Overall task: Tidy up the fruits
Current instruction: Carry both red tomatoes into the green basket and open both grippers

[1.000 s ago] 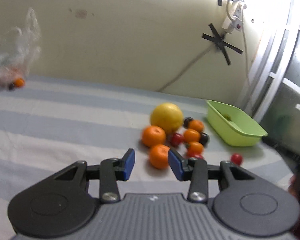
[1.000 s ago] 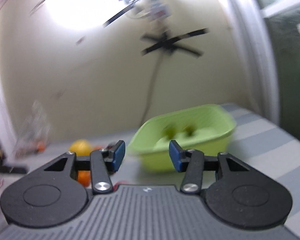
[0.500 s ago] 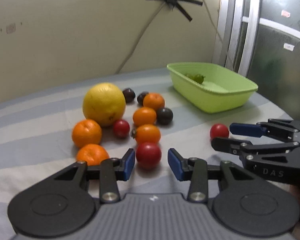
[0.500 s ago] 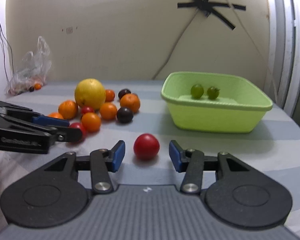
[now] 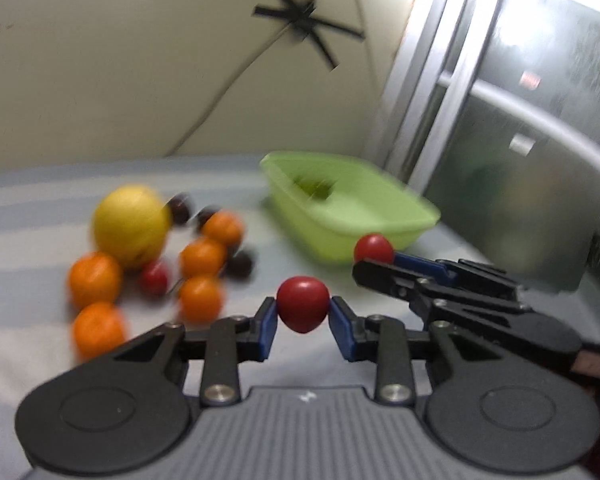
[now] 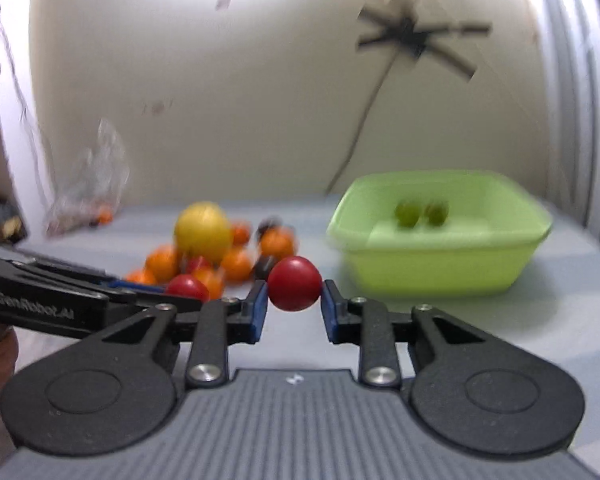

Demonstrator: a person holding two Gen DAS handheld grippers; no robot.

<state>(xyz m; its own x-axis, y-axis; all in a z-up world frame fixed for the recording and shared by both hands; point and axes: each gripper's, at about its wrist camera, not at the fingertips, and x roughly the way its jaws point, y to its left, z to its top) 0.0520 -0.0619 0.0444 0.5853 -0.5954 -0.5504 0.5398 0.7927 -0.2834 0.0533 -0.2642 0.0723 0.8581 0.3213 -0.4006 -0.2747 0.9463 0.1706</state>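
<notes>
Two red tomatoes are up off the counter, one clamped in the left gripper (image 5: 302, 317), one pinched by the right gripper (image 6: 293, 305). Two green fruits (image 6: 420, 213) sit inside the green tub (image 6: 440, 264). On the striped counter (image 5: 28, 344): one yellow citrus (image 5: 130, 226), five oranges (image 5: 95, 279).

The left gripper (image 5: 302, 312) is squeezed tight on a small round red fruit (image 5: 302, 308). The right gripper (image 6: 293, 295) is squeezed tight on another small round red fruit (image 6: 294, 283). Both point slightly down.
</notes>
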